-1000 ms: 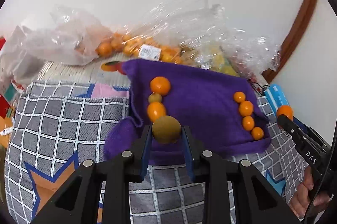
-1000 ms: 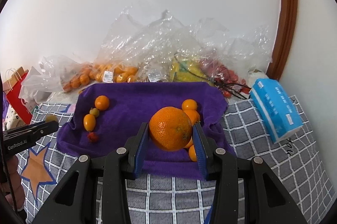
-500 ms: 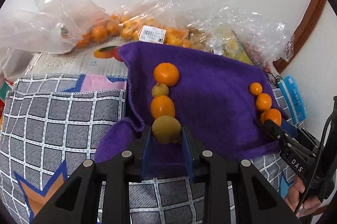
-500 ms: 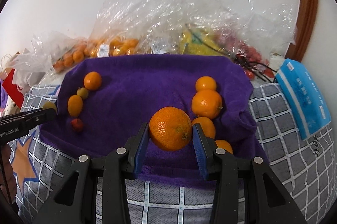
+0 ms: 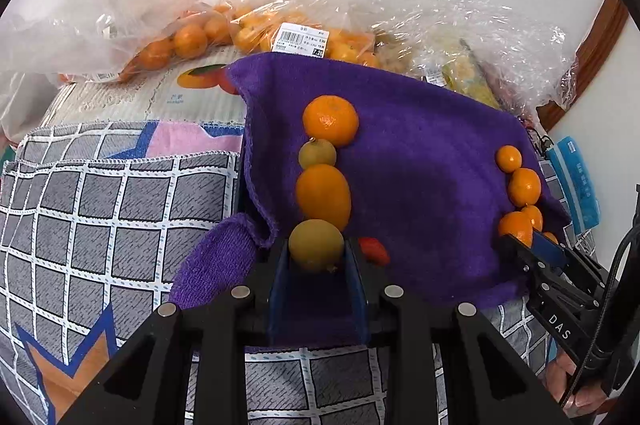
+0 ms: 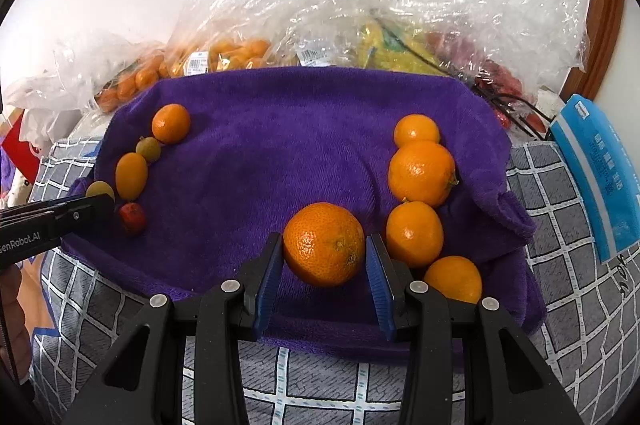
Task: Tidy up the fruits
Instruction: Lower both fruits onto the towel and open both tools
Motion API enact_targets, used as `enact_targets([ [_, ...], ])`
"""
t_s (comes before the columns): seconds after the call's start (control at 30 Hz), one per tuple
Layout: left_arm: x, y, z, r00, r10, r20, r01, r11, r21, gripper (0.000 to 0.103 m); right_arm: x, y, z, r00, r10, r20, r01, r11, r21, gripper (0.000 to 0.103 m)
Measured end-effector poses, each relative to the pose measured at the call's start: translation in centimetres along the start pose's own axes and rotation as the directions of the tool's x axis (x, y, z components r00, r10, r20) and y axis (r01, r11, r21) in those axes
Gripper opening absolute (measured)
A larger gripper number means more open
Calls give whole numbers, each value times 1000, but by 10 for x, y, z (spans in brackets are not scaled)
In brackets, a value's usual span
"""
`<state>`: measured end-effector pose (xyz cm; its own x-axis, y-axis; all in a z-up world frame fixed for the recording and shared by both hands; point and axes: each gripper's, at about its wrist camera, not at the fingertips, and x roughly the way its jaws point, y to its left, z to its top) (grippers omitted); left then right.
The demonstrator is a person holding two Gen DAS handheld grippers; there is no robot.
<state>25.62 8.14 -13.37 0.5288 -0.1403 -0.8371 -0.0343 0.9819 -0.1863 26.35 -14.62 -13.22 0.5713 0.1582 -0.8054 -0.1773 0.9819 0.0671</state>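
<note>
Now a fuzzy purple towel [image 6: 280, 153] lies on a checked grey cloth [image 5: 100, 209]. On its left side a row runs from twelve to six o'clock: a round bumpy orange [image 5: 330, 120], a small greenish fruit [image 5: 317, 153] and a smooth oval orange fruit [image 5: 323, 195]. At three o'clock four round oranges [image 6: 420, 172] sit in a line. Crinkly clear bags [image 6: 360, 5] at twelve o'clock blur what is inside. A small red fruit [image 5: 374, 249] is half hidden by a finger.

The left gripper [image 5: 316, 261] pinches a smooth yellow-green fruit [image 5: 316, 245] at the near end of the left row. The right gripper [image 6: 325, 261] is a bit wider and squeezes a dimpled orange [image 6: 324, 244] beside the right row.
</note>
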Motion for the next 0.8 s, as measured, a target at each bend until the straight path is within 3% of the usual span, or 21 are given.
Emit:
enact_targets([
  [0.8, 12, -8, 0, 1000, 19, -23, -18, 1000, 24, 27, 4, 3, -3, 1000, -9, 7, 9, 1000, -20, 42],
])
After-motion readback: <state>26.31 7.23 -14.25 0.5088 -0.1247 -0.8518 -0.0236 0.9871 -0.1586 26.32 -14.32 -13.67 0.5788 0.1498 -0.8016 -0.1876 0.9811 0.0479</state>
